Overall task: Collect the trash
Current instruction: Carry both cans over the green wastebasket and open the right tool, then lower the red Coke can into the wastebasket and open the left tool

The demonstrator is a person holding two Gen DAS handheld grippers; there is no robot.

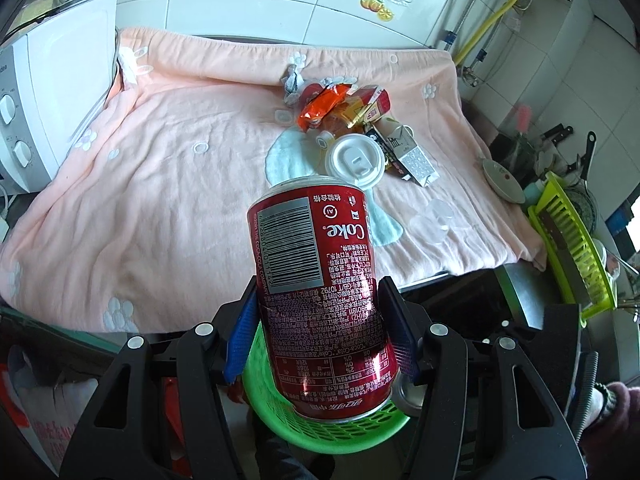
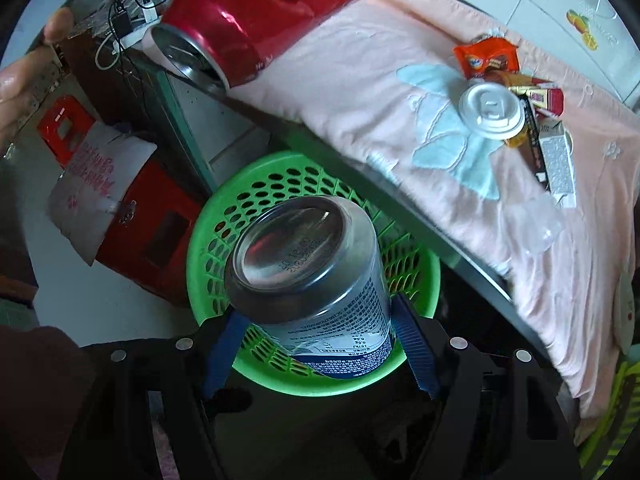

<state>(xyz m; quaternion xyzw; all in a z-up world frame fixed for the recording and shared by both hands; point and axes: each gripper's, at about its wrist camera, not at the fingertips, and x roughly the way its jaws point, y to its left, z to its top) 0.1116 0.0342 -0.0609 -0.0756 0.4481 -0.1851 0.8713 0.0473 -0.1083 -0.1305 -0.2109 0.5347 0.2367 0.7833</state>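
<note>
My left gripper (image 1: 320, 316) is shut on a red Coke can (image 1: 320, 280), held above a green mesh basket (image 1: 344, 428) just off the table's front edge. My right gripper (image 2: 316, 344) is shut on a silver and blue can (image 2: 312, 276), bottom end towards the camera, right over the same basket (image 2: 280, 184). The red can (image 2: 256, 20) also shows at the top left of the right wrist view. More trash lies on the pink cloth: an orange wrapper (image 1: 324, 106), a white cup lid (image 1: 356, 160), a carton (image 1: 412, 156) and a clear plastic cup (image 1: 434, 220).
A pink cloth (image 1: 160, 184) covers the table. A white microwave (image 1: 44, 92) stands at the left. A lime dish rack (image 1: 568, 248) and a bowl (image 1: 502, 178) are at the right. A red box with a white bag (image 2: 120, 200) sits on the floor left of the basket.
</note>
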